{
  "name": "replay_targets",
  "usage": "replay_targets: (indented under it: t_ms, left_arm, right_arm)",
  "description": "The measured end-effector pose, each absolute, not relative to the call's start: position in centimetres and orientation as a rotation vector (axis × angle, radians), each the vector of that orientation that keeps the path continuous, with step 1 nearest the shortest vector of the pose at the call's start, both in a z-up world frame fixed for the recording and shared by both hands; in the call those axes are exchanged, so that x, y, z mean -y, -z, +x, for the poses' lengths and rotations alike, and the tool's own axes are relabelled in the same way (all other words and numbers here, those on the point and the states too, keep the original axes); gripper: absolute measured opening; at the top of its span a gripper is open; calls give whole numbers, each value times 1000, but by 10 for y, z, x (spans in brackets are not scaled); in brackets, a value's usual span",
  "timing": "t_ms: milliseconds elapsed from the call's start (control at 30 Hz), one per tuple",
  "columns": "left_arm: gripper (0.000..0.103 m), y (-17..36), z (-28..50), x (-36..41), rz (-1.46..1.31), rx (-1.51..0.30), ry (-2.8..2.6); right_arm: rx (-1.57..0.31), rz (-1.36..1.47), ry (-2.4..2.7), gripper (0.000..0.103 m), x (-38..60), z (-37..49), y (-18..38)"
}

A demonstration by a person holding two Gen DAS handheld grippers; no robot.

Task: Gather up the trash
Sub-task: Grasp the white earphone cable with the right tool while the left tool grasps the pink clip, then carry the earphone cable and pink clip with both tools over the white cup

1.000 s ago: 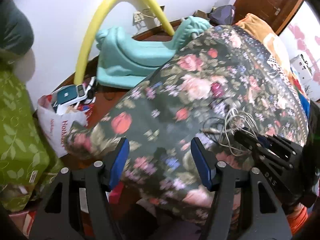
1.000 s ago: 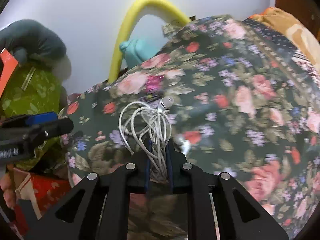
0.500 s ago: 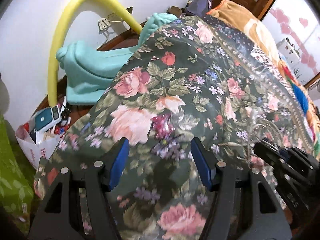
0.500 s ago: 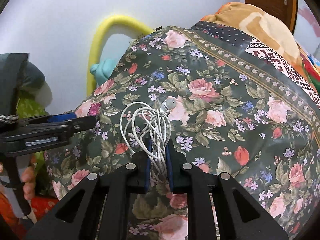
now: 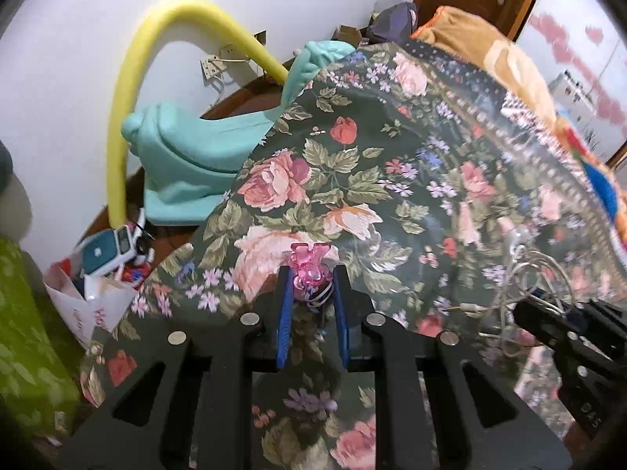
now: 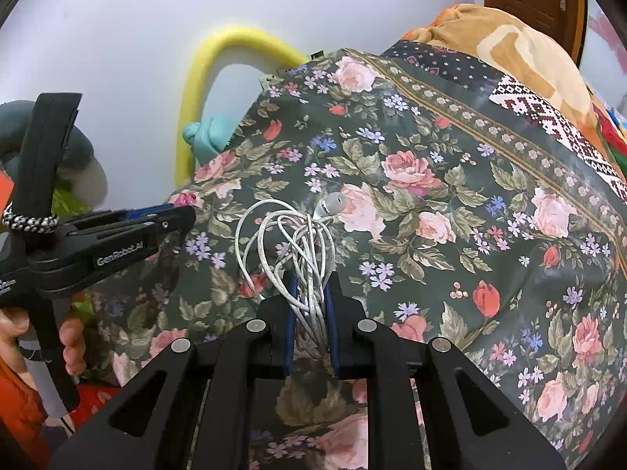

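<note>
My left gripper (image 5: 311, 280) is shut on a small pink translucent plastic trinket (image 5: 308, 270) with a thin cord, just above the dark floral bedspread (image 5: 392, 180). My right gripper (image 6: 311, 286) is shut on a tangled bundle of white earphone cable (image 6: 292, 239), one earbud (image 6: 333, 203) sticking out above the bedspread (image 6: 450, 203). The right gripper and cable also show in the left wrist view (image 5: 525, 274) at the right. The left gripper shows in the right wrist view (image 6: 184, 215) at the left, held by a hand.
A white paper bag (image 5: 94, 297) holding a teal device stands on the floor at the left. A yellow foam arch (image 5: 164, 39) and a teal plastic seat (image 5: 188, 164) stand by the wall. A green leafy cushion (image 5: 27, 333) is at far left. An orange blanket (image 6: 509, 51) lies at the bed's far end.
My left gripper has moved over the bedspread and closed on the pink trinket; it was open before. The right gripper keeps its hold on the cable.
</note>
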State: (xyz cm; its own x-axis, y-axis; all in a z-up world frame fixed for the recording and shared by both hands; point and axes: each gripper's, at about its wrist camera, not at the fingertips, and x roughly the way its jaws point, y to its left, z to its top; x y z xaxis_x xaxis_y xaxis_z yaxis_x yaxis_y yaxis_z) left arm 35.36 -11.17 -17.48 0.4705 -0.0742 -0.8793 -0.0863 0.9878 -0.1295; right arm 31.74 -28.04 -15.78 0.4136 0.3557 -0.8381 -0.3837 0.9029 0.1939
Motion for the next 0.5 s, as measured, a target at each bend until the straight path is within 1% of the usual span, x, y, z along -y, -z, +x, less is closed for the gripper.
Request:
replay_targets:
  t_ms: [333, 500]
  left_arm:
    - [19, 128, 297, 107, -131, -1014, -3]
    - [19, 104, 261, 90, -142, -979, -41]
  right_arm:
    - [-963, -45, -506, 13, 264, 295, 113]
    - [-913, -72, -551, 13, 241, 272, 90]
